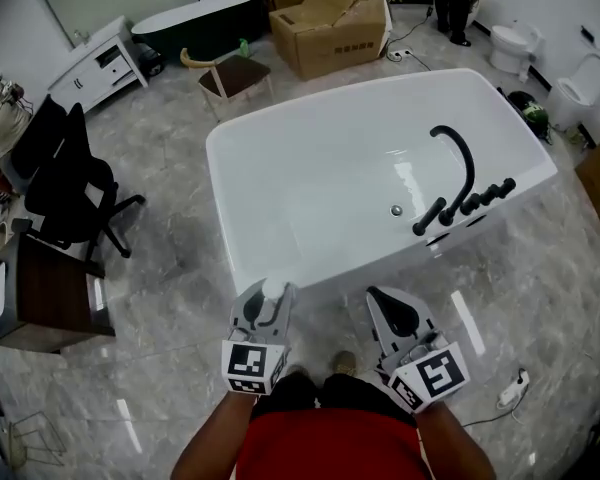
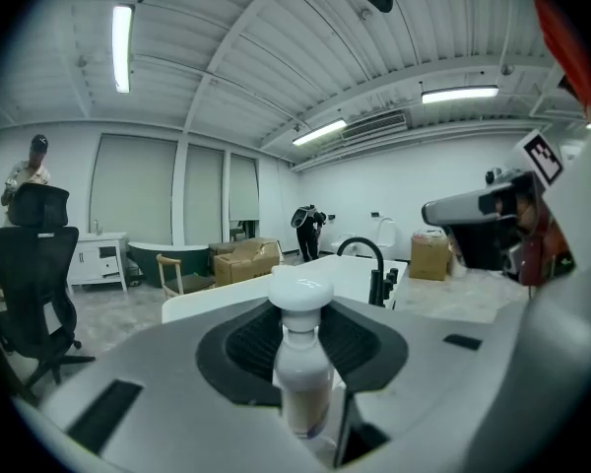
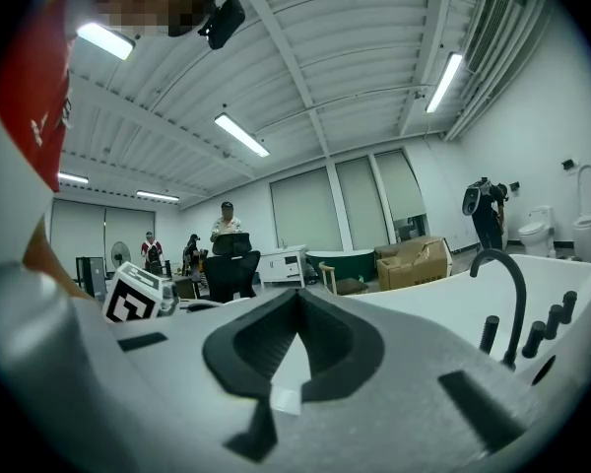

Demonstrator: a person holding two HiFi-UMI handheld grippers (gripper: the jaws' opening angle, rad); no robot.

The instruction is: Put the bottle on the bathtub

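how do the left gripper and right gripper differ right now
The left gripper is shut on a white bottle, which stands upright between its jaws; the right gripper holds nothing. The left gripper's jaws are kept apart by the bottle, while the right gripper's jaw tips meet. Both are held side by side, pointing toward the white bathtub.

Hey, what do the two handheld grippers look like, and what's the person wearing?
Both the left gripper and right gripper have light grey bodies with black ribbed pads, each carrying a white cube with black square markers. The person wears a red top.
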